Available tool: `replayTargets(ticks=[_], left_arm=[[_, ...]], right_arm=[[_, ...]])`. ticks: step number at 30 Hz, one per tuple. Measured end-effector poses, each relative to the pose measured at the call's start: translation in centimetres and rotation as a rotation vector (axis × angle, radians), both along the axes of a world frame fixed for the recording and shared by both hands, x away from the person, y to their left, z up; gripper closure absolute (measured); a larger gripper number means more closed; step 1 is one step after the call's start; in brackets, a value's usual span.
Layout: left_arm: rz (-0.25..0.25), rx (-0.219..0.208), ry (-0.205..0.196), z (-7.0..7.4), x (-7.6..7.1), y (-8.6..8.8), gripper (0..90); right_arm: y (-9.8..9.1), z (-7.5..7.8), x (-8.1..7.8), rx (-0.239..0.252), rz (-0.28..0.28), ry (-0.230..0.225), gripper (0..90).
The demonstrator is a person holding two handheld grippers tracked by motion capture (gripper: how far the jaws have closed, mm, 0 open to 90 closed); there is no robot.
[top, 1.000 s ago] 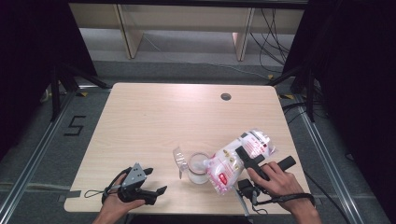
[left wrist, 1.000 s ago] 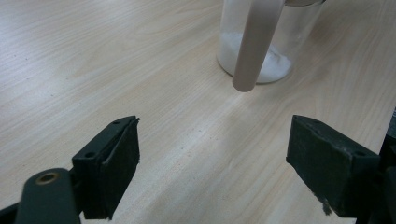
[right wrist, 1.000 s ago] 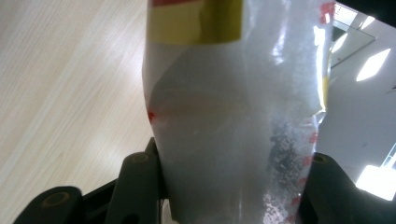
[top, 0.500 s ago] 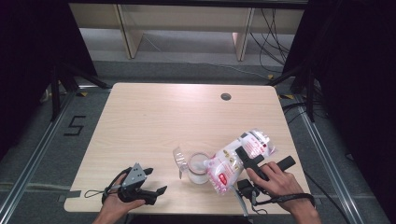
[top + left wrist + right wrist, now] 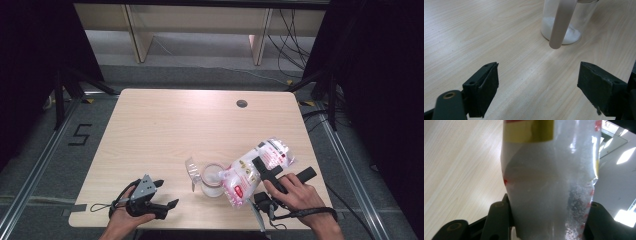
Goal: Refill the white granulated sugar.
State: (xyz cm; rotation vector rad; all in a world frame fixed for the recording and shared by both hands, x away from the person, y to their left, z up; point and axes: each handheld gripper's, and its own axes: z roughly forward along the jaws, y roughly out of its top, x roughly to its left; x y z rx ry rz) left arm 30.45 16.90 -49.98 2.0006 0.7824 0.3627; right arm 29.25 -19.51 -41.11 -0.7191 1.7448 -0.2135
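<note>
A clear glass jar [image 5: 212, 181] with white powder at its bottom [image 5: 564, 32] stands near the table's front middle. A clear flap [image 5: 192, 170] sticks out at its left, and a pale strip [image 5: 560, 23] hangs down its front. A white plastic bag with red print [image 5: 250, 172] lies tilted, its lower end at the jar's mouth. My right gripper [image 5: 282, 172] is shut on this bag [image 5: 544, 182], a jaw on each side. My left gripper [image 5: 167, 194] rests at the front left, open and holding nothing [image 5: 537, 87], pointing at the jar.
The wooden table [image 5: 165, 125] has a round cable hole [image 5: 242, 103] near its back edge. A cable [image 5: 107, 206] trails from the left gripper near the front edge. Shelving [image 5: 200, 30] stands beyond the table, and dark curtains hang at both sides.
</note>
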Motion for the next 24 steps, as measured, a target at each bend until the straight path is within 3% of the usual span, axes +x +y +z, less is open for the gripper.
replayTargets(ticks=[12, 16, 20, 21, 24], left_arm=[[0.011, -0.016, 0.022, -0.08, -0.07, -0.14, 16.9], [0.012, -0.016, 0.021, -0.06, -0.10, -0.12, 16.8], [-0.005, 0.021, -0.002, 0.13, 0.07, 0.17, 16.8], [0.001, -0.005, 0.003, 0.08, -0.01, 0.03, 16.8], [0.004, -0.002, 0.007, 0.06, -0.02, 0.01, 16.8]], right_arm=[[0.08, -0.02, -0.04, -0.006, -0.003, -0.001, 58.6], [0.03, -0.15, 0.04, 0.017, 0.000, 0.003, 58.6], [-0.01, -0.10, 0.08, -0.002, -0.006, 0.006, 58.6], [-0.05, -0.13, 0.08, 0.003, -0.008, 0.006, 58.6], [-0.06, -0.10, 0.06, 0.001, -0.009, 0.005, 58.7]])
